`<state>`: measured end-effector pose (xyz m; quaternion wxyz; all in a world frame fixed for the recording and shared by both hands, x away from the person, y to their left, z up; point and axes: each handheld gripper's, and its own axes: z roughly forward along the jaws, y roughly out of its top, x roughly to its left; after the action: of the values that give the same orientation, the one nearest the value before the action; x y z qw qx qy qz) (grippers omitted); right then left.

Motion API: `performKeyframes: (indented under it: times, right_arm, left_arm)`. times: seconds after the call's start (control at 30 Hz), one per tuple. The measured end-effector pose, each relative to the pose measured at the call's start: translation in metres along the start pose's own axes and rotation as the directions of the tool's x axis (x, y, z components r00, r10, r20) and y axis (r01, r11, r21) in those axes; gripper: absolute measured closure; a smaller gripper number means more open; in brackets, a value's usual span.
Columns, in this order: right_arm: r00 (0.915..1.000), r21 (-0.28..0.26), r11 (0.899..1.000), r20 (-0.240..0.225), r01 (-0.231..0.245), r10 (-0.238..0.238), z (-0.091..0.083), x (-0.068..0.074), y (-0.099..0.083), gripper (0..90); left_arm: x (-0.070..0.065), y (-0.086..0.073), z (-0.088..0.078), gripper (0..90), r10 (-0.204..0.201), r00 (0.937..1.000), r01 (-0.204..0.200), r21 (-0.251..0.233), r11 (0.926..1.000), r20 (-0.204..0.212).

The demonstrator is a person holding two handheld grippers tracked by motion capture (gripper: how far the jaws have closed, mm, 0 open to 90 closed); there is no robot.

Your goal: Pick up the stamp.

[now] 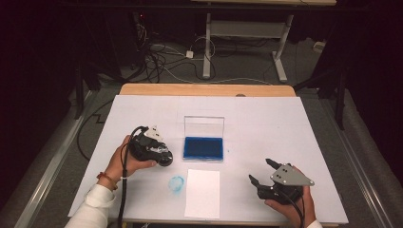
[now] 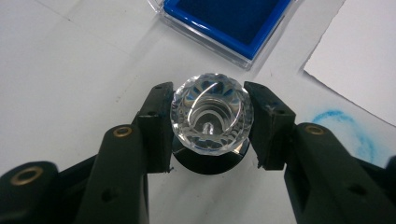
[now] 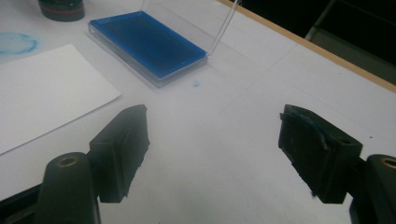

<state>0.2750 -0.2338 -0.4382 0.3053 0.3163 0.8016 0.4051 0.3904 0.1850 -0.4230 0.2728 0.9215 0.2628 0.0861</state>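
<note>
left gripper (image 2: pixel 212 123): clamped on the faceted clear knob of a stamp (image 2: pixel 211 114), black base down, left of the table's (image 1: pixel 285 118) middle | right gripper (image 3: pixel 212 154): jaws apart, empty, near right front corner | blue ink pad (image 1: pixel 203 147): lid up, central | white paper (image 1: pixel 203 192): front edge | blue ring mark (image 1: pixel 176 184), probably a stamp print, beside the paper.

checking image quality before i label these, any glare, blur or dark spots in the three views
High view: room behind the table nearly black, sheet evenly lit, picture soft. Left gripper view: bright glints on the faceted clear knob held by the left gripper; near gripper parts slightly soft. Right gripper view: the right gripper close and blurred, ink pad sharper, top right corner dark.
</note>
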Motion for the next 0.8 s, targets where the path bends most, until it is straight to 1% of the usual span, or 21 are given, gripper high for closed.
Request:
performKeyframes:
  times: [0.13,0.3,0.47,0.57,0.8]
  right_arm:
    - [1.0000,0.002,1.000,0.001,0.001,-0.001,-0.0003,-0.0004,-0.0004,25.1]
    - [1.0000,0.003,1.000,0.003,0.007,-0.007,-0.0005,-0.0003,-0.0003,25.3]
    - [0.9999,0.003,1.000,0.002,0.013,-0.013,-0.0010,-0.0005,-0.0003,25.5]
    - [0.9999,0.004,1.000,0.003,0.014,-0.014,-0.0011,-0.0007,-0.0004,25.6]
    - [0.9999,0.006,1.000,0.003,0.017,-0.017,-0.0011,-0.0005,-0.0003,25.8]
  left_arm:
    - [0.0002,-0.0004,0.0004,53.8,-0.009,1.0000,0.009,-0.003,1.0000,0.004]
    - [0.0000,-0.0003,0.0006,54.0,-0.008,1.0000,0.008,-0.004,1.0000,0.001]
    - [0.0010,-0.0015,0.0009,54.2,-0.022,0.9997,0.023,-0.019,0.9996,0.006]
    - [0.0006,-0.0017,0.0009,54.2,-0.019,0.9998,0.019,-0.020,0.9996,0.003]
    - [-0.0033,-0.0008,0.0019,54.5,-0.021,0.9990,0.020,-0.028,0.9994,-0.040]
